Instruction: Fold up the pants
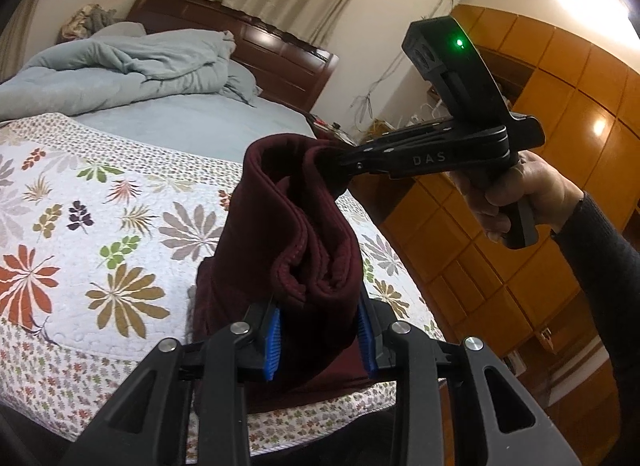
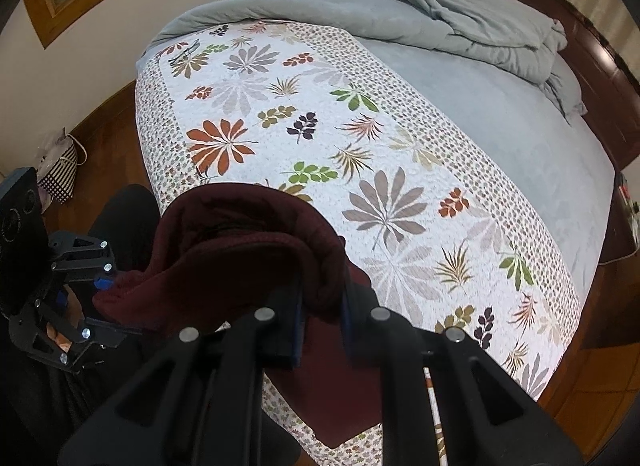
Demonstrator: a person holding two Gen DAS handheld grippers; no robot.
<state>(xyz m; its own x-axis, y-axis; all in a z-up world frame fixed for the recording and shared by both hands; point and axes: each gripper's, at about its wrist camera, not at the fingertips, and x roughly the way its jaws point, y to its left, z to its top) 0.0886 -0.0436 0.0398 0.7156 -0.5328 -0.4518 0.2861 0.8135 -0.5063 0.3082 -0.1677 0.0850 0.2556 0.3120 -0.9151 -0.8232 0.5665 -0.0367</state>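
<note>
1. The pants (image 1: 304, 234) are held up off the bed (image 1: 192, 125) between both grippers, with a thick bunched edge pinched at each end and the rest hanging down toward the quilt (image 2: 400, 193) near the bed's foot edge.
2. The left gripper (image 1: 320, 342) is clamped on one end of that edge; fabric is squeezed between its blue-padded fingers (image 1: 273, 346). The right gripper (image 2: 320, 330) is closed on the other end, so both are gripping cloth, nothing is loose.
3. For this step (seems like carrying the held edge over to lay a fold, just a guess), the two ends should be kept level and pulled gently apart so the sagging middle gets taut. Right now it droops in a loop between the grips.
4. The hanging part should be allowed to settle flat on the quilt before the top edge is lowered, otherwise wrinkles get trapped underneath.
5. Grips shouldn't be released until the edge is lined up.
6. Looks-wise: dark maroon, thick, soft and fleecy-looking, with a stitched hem line visible along the rolled edge. Several layers are stacked in the pinch.
7. Further out, a grey duvet (image 2: 460, 21) is heaped by the headboard (image 1: 240, 37), well clear of the working area.
</note>
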